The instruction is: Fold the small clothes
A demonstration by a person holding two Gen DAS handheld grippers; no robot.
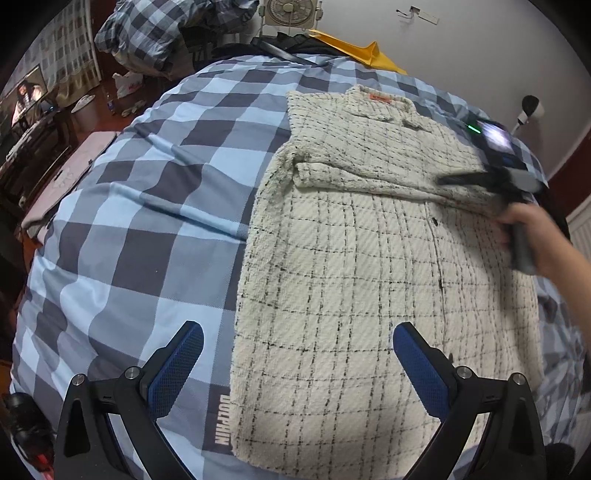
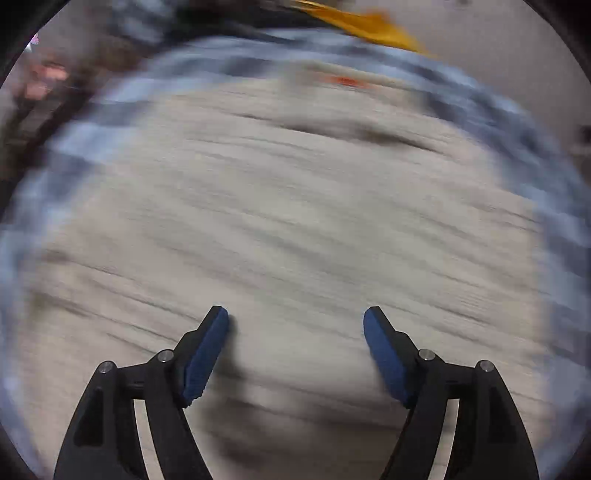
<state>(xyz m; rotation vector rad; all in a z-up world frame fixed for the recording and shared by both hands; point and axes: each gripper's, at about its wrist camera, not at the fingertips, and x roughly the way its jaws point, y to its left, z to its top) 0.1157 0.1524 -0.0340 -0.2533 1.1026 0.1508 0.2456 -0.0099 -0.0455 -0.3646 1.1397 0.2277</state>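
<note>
A cream shirt (image 1: 369, 258) with thin black grid lines lies flat on a bed (image 1: 147, 221) covered in a blue, pale blue and grey checked cover. The shirt's collar, with a small orange label (image 1: 380, 99), points toward the far wall, and its hem lies nearest to me. One sleeve (image 1: 369, 177) is folded across the chest, running from the left shoulder to the right edge. Dark buttons run down the front.

My left gripper (image 1: 297, 363) hovers above the near hem, its blue-padded fingers (image 1: 177, 369) spread wide with nothing between them. The left finger sits over the checked cover, the right one over the shirt.

My right gripper (image 2: 295, 343) is over the shirt's right side, near the end of the folded sleeve. In the left wrist view it appears as a dark, blurred tool (image 1: 495, 173) with a green light, held by my right hand (image 1: 532, 232). In its own view, its fingers (image 2: 205, 354) are spread apart, holding nothing, with the cream fabric (image 2: 277, 203) filling most of the picture. That view is heavily smeared, so I cannot tell whether the fingers touch the cloth.

Beyond the bed are a yellow-orange object (image 1: 354, 51), a small fan (image 1: 291, 11) and a heaped checked blanket (image 1: 155, 33).
</note>
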